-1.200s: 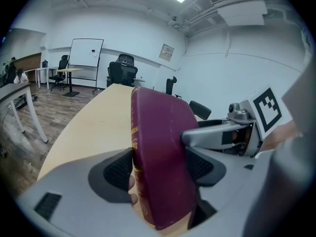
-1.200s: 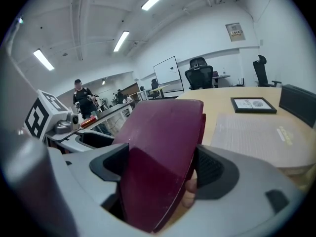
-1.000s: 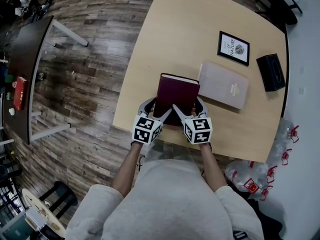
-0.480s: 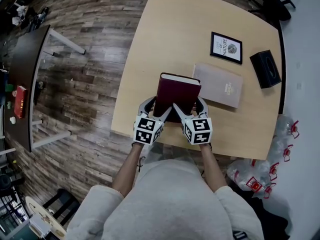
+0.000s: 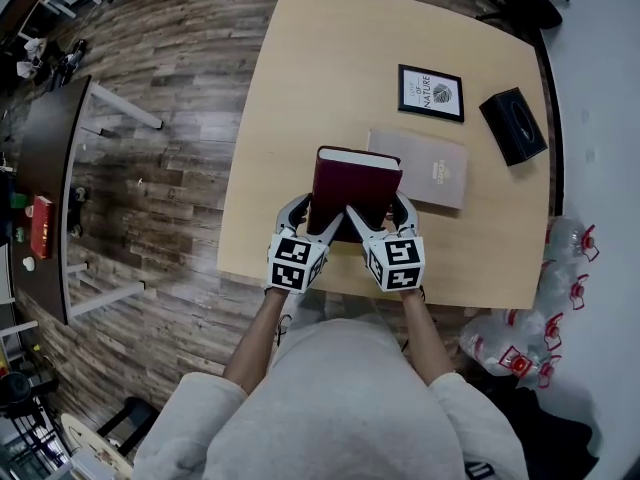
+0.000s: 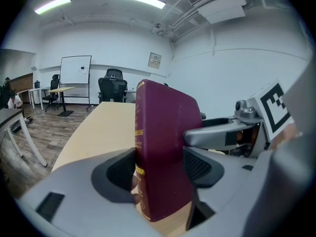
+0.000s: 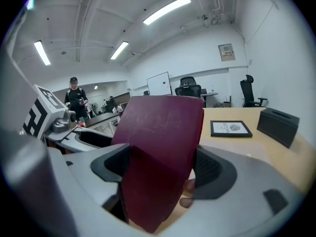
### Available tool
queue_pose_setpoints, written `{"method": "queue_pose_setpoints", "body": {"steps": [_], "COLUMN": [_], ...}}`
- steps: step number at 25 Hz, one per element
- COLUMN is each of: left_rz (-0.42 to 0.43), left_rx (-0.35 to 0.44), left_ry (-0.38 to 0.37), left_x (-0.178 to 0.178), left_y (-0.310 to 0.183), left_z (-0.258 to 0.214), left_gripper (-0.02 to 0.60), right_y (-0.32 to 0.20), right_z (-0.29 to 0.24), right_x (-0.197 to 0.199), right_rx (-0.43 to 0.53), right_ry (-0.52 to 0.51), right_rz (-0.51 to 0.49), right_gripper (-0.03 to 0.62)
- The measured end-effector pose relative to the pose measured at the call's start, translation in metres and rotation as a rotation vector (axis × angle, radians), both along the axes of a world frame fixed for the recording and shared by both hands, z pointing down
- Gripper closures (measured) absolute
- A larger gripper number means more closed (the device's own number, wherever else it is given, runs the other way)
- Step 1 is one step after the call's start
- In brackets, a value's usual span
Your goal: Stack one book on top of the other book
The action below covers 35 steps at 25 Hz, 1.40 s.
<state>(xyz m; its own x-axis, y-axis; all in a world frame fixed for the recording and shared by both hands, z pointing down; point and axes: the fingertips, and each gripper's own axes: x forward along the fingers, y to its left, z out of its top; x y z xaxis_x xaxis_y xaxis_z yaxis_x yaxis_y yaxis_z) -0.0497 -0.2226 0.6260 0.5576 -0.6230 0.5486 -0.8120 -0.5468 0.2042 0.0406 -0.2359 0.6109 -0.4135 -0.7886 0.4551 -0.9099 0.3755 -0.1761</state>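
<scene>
Both grippers hold the red book [image 5: 355, 183] at centre frame, now closer to the grey book [image 5: 420, 168].

I have the left gripper [image 5: 312, 218] and the right gripper [image 5: 380, 216] each clamped on the near end of the red book, jaws wide with its thickness filling the gap between the pads. The left jaws have just been closing a little on it. The book sits at a tilt over the near part of the table [image 5: 300, 88]. A second ago its far right corner only met the grey book's edge in the head view; now it overlaps that edge. The grey book, the framed picture [image 5: 431, 92] and the black box [image 5: 513, 126] at upper right have all shifted left in the frame, while my grippers keep their spot.
</scene>
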Motion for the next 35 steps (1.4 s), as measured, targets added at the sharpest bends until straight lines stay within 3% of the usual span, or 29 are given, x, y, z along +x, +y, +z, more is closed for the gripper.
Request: {"method": "queue_pose_setpoints", "body": {"steps": [21,35], "left_rz": [0.194,0.27], "left_rx": [0.064,0.092], "left_ry": [0.042,0.06], "left_x": [0.104,0.162], "left_y": [-0.005,-0.019], "left_z": [-0.037,-0.055], "left_gripper": [0.279,0.281], "right_y": [0.014,0.008], "right_z": [-0.041,-0.061], "right_x": [0.106,0.163], "right_rx": [0.079,0.11], "right_ry": [0.023,0.038], "right_rz": [0.203,0.282], "right_gripper": [0.209,0.209]}}
